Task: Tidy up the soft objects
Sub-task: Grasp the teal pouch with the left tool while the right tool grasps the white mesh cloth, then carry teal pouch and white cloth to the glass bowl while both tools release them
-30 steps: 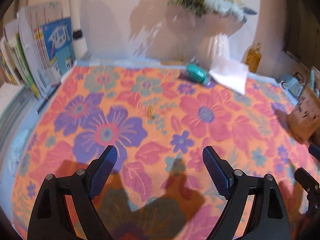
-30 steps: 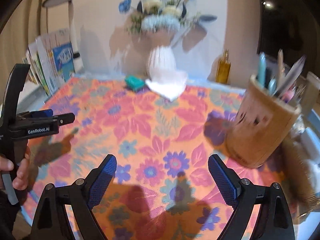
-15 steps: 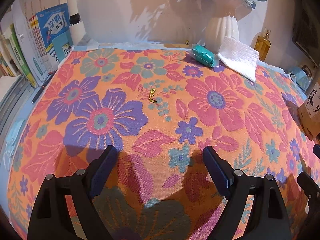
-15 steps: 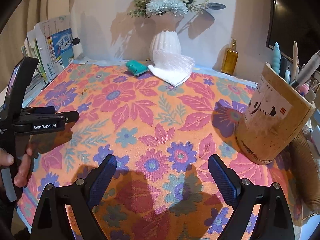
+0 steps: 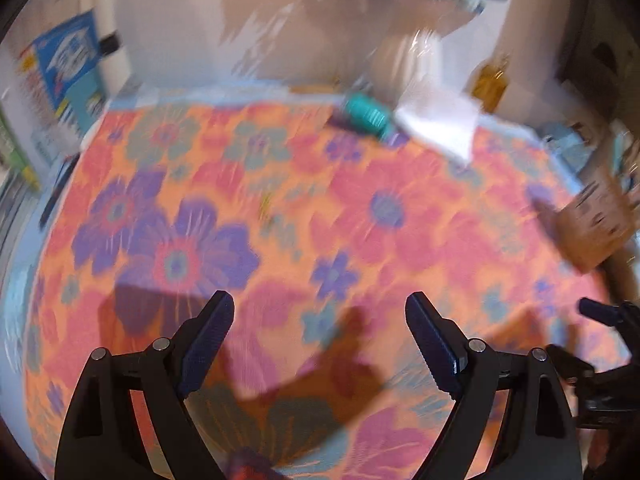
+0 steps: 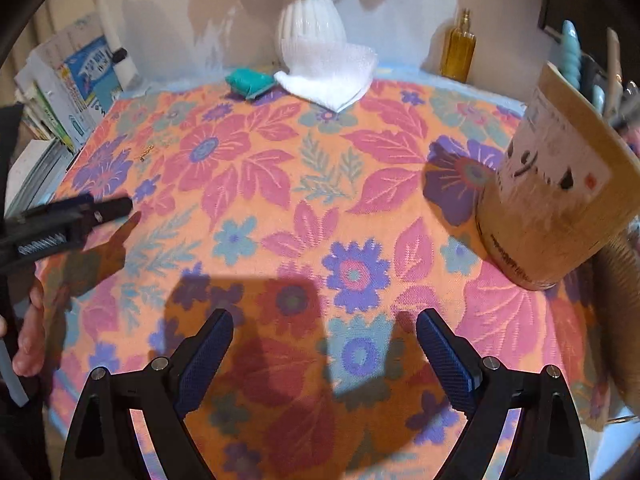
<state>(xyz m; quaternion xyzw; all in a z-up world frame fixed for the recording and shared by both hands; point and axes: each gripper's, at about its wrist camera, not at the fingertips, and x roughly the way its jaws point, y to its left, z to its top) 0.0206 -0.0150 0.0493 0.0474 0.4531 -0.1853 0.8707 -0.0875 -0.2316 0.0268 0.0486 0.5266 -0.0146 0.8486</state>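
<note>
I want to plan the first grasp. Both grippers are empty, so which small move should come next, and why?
Probably advance the right gripper toward the white cloth by the white vase. Both grippers are open above the floral tablecloth, and the cloth and teal bundle lie untouched at the far edge.

Woven cloth, ribbed ceramic, glass and matt plastic

We see a floral tablecloth point(image 6: 320, 184) of coarse woven fabric, matt and nubbly; on it lies a white bubbly sheet point(image 6: 330, 74) that looks soft and dimpled, beside a teal folded cloth point(image 6: 250, 82). The white vase point(image 6: 312, 24) looks ribbed and glossy, the amber bottle point(image 6: 458, 50) clear glass. The pen holder point(image 6: 548, 208) wears tan matt paper. Our right gripper point(image 6: 324, 354) is matt black plastic with blue knurled pads point(image 6: 204, 364) and small metal pins.
</note>
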